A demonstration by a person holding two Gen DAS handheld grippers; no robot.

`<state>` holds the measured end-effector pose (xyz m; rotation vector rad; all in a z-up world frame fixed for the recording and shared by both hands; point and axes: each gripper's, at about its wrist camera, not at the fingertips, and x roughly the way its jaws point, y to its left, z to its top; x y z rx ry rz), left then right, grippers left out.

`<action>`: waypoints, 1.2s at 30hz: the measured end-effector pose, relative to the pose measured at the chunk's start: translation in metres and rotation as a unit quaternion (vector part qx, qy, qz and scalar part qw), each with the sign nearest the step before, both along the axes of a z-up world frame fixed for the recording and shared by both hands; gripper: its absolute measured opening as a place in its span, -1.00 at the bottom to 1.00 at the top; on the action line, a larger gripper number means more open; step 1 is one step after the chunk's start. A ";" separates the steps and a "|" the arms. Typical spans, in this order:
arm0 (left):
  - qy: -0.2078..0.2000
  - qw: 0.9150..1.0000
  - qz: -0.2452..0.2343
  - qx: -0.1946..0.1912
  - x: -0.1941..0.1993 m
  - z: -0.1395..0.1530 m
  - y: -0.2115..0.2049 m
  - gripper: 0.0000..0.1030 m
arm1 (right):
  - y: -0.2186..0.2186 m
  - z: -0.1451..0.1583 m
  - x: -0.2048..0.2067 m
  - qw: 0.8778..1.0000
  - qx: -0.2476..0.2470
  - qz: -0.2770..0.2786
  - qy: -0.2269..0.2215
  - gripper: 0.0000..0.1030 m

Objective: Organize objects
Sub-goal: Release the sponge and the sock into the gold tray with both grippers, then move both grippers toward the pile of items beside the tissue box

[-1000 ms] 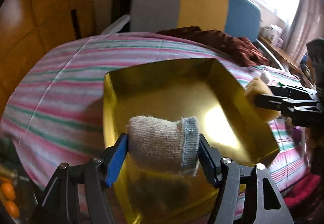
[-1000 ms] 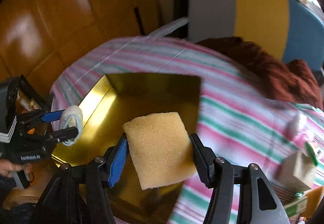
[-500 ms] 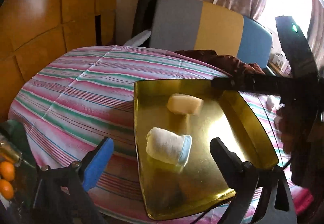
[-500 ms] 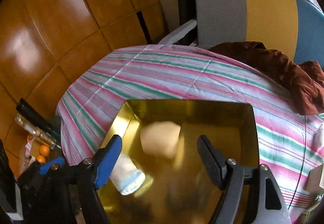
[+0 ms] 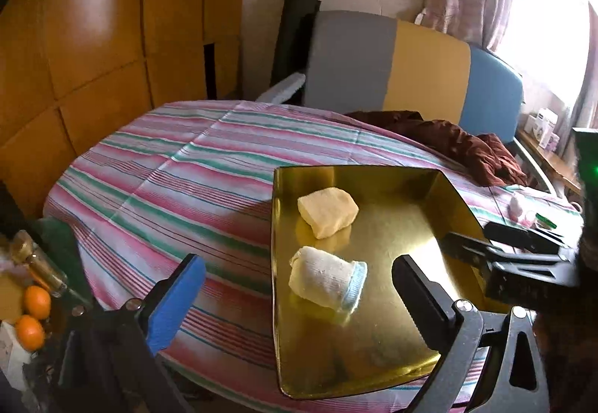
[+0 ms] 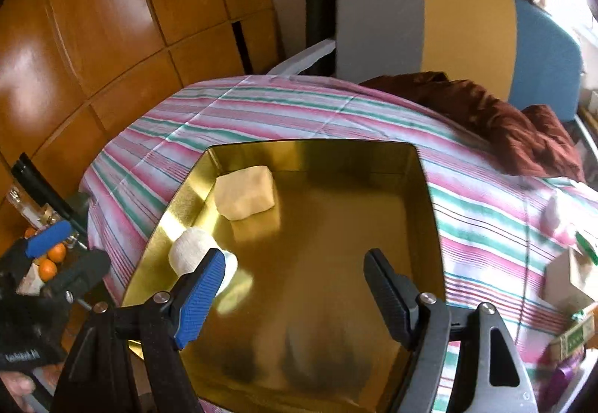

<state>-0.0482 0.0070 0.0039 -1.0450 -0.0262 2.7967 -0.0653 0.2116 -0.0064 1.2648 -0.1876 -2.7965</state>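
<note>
Striped tablecloth (image 5: 179, 181) covers the table under a gold tray (image 5: 411, 226). Nearest the lens in the left wrist view, the left gripper (image 5: 295, 282) stands wide, holding nothing. Just beyond it, the rolled sock (image 5: 327, 280) lies on the tray floor; the yellow sponge (image 5: 328, 212) sits farther back, apart from it. Only this view shows the right gripper's (image 6: 295, 273) fingers (image 5: 523, 239) from the side, at frame right. In the right wrist view that gripper gapes equally wide and empty, its blue pad (image 6: 200, 295) overlapping the sock. A brown cloth (image 6: 486, 114) lies at the table's far edge.
</note>
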 end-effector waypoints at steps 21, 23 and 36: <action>0.019 0.998 -0.039 -0.036 0.023 0.012 0.040 0.99 | 0.045 0.004 0.062 0.995 0.022 -0.094 0.036 0.53; 0.024 0.998 -0.044 -0.042 0.025 0.013 0.045 0.99 | 0.050 0.004 0.067 0.994 0.022 -0.100 0.039 0.53; 0.035 0.995 -0.075 -0.059 0.034 0.018 0.068 0.99 | 0.063 0.010 0.083 0.991 0.023 -0.123 0.051 0.53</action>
